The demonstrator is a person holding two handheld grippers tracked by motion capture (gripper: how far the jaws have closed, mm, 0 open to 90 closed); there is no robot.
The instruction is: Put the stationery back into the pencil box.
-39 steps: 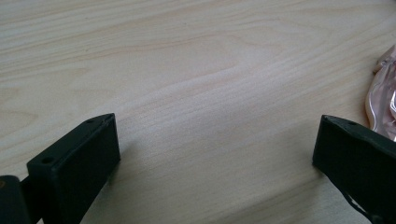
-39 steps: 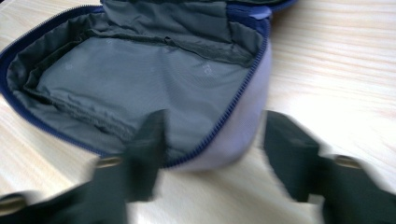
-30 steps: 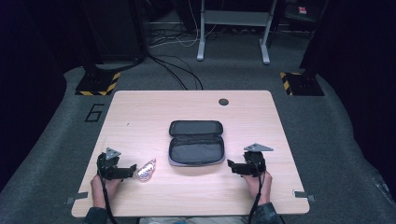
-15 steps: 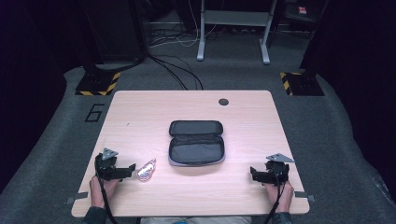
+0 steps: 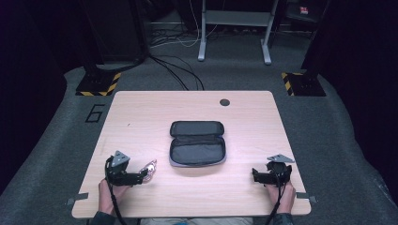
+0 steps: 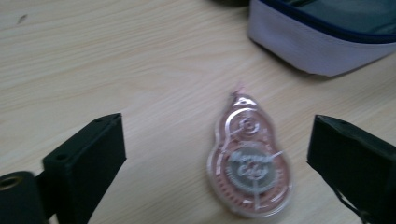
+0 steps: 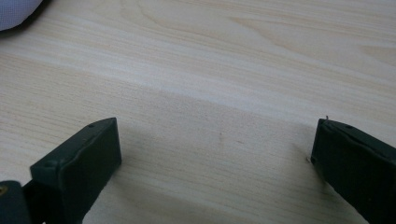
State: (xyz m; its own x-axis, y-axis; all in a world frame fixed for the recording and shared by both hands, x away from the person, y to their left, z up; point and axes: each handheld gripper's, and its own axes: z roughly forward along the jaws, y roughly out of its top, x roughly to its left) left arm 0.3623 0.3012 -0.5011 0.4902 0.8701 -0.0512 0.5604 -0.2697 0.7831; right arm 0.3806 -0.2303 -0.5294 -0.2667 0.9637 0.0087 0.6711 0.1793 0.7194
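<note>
A pink see-through tape dispenser (image 5: 150, 167) lies flat on the wooden table (image 5: 141, 112), left of an open black zip case (image 5: 197, 143). My left gripper (image 5: 143, 177) sits right at it. In the left gripper view the dispenser (image 6: 250, 168) lies between the wide jaws of the left gripper (image 6: 217, 135). They have just been closing, and neither pad touches it. My right gripper (image 5: 256, 176) rests near the table's front right corner. Its jaws (image 7: 215, 135) have just been opening over bare wood, with nothing between them.
The case's pale outer wall (image 6: 317, 51) is close beyond the dispenser, and its corner (image 7: 14, 11) edges into the right gripper view. A round dark grommet (image 5: 225, 101) sits near the table's far edge. Cables and stand feet lie on the floor beyond.
My right hand has moved away from the case to the right and toward the front edge. My left gripper has shifted a little right, up to the dispenser.
</note>
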